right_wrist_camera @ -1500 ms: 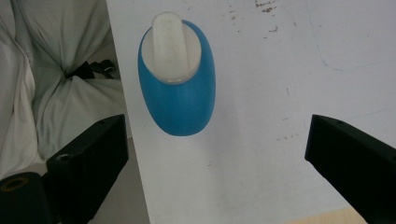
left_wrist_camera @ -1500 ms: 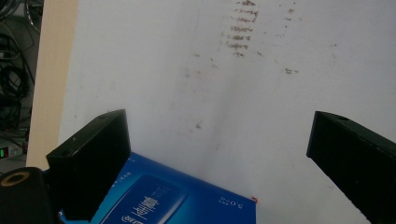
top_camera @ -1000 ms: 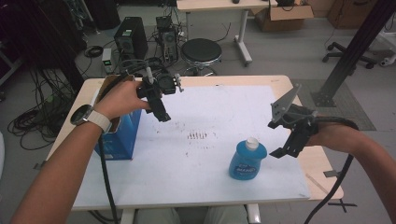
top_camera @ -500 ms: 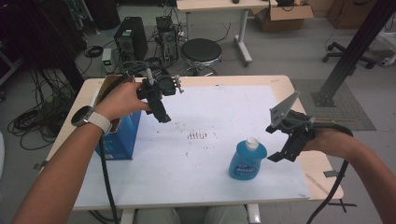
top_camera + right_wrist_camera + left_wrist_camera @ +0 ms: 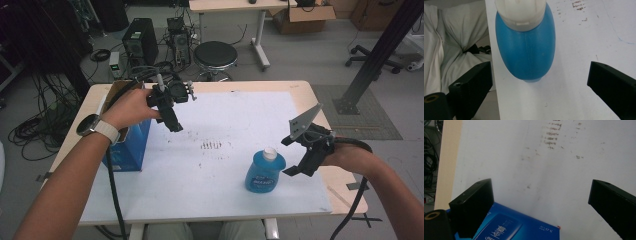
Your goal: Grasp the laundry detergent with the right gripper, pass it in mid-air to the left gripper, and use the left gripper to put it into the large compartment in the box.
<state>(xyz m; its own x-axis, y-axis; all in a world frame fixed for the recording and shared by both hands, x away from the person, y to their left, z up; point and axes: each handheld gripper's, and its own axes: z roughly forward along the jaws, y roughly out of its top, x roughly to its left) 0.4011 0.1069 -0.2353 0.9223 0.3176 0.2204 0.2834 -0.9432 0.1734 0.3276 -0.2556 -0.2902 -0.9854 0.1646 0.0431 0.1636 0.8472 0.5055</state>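
Table: light wooden top with rounded corners, covered for the most part by a white sheet, matte and smudged with dark marks near its middle.

Bottle: translucent blue plastic, rounded and bulbous, with a white cap; stood upright on the white sheet toward the near right. A label showed on its front in the high view, its writing too small to read. In the right gripper view the bottle appeared smooth, with a moulded seam down its side.

Box: blue cardboard, rectangular, top open, standing at the left edge of the table. In the left gripper view the box carried a paler blue panel with white characters, which I could not read.

Left gripper: black, held above the sheet just right of the box, jaws angled down toward the table. Jaws stood wide apart with nothing between them. The left hand was wrapped around it, a watch with a pale strap on the wrist.

Right gripper: black, with a grey three-cornered plate on top, held just right of the bottle and pointing at it, not touching. Jaws spread wide, empty. The right hand held it from the right, forearm coming in from the near right.
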